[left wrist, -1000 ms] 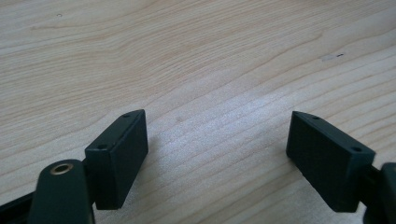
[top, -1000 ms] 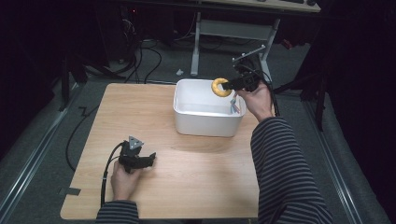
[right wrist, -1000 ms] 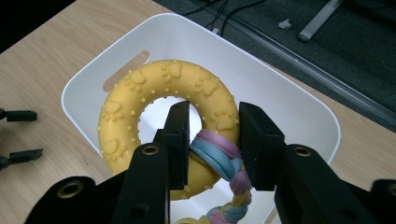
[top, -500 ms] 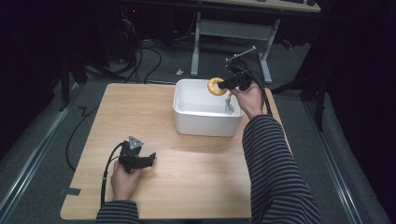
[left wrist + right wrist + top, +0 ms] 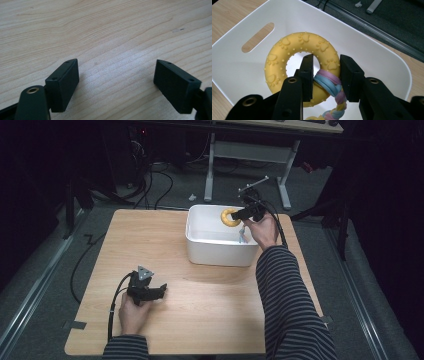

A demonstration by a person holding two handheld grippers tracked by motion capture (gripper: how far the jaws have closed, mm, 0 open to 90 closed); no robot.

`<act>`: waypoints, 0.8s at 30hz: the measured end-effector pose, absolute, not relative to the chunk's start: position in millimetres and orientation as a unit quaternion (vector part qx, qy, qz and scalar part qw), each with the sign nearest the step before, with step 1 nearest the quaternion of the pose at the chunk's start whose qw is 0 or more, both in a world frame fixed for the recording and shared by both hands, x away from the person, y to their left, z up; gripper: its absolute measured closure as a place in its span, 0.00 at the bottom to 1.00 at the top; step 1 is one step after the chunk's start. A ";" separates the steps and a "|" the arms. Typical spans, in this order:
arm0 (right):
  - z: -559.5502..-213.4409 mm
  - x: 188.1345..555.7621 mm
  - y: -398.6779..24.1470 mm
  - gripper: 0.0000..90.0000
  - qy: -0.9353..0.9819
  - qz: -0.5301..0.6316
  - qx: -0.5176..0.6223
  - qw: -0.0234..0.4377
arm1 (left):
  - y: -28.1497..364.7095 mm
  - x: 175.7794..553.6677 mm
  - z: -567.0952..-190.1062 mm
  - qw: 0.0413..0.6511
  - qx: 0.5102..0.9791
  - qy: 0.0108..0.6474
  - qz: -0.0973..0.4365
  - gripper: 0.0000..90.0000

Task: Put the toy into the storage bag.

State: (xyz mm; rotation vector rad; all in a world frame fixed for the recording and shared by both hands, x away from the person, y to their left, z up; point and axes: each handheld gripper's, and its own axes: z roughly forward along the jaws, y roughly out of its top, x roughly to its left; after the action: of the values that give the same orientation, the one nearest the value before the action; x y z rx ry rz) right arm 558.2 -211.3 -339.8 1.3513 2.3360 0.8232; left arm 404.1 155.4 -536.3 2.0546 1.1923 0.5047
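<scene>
1. The left gripper (image 5: 159, 292) lies low on the table (image 5: 150, 240), near its front-left part, held by the left hand (image 5: 131, 312). Its jaws stand wide apart with bare wood between them, as the left gripper view shows (image 5: 116, 82); they hold nothing. A cable (image 5: 114, 310) trails from it toward the table's front edge.
2. The bin (image 5: 212, 251), white with a slot handle in one wall, stands on the back middle of the table, well apart from the left gripper.
3. The ring (image 5: 229, 217), yellow and stamped with paw prints, hangs above the bin's right back part. A braided rope (image 5: 332, 86) of pink, blue and yellow is tied around it and hangs down into the bin.
4. The right gripper (image 5: 238, 215) is held over the bin by the right hand (image 5: 261, 231). In the right gripper view its jaws are closed narrowly (image 5: 326, 75) on the ring where the rope wraps it.
5. A striped sleeve (image 5: 287, 300) covers the right forearm.
</scene>
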 end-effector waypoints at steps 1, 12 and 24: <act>-341.4 558.5 -211.1 0.73 0.818 0.288 0.473 0.158 | 155.4 404.1 -536.3 0.349 0.793 0.460 0.195 0.23; -357.0 557.6 -209.4 0.73 0.823 0.282 0.471 0.144 | 155.3 404.0 -536.4 0.350 0.792 0.460 0.195 0.23; -365.0 548.3 -206.6 0.73 0.837 0.272 0.457 0.131 | 155.3 404.1 -536.5 0.350 0.792 0.461 0.195 0.23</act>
State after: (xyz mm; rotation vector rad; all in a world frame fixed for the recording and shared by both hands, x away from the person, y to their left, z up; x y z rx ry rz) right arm 548.3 -206.6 -365.0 1.3262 2.4299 0.7894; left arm 404.1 155.3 -536.5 2.0506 1.1930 0.5060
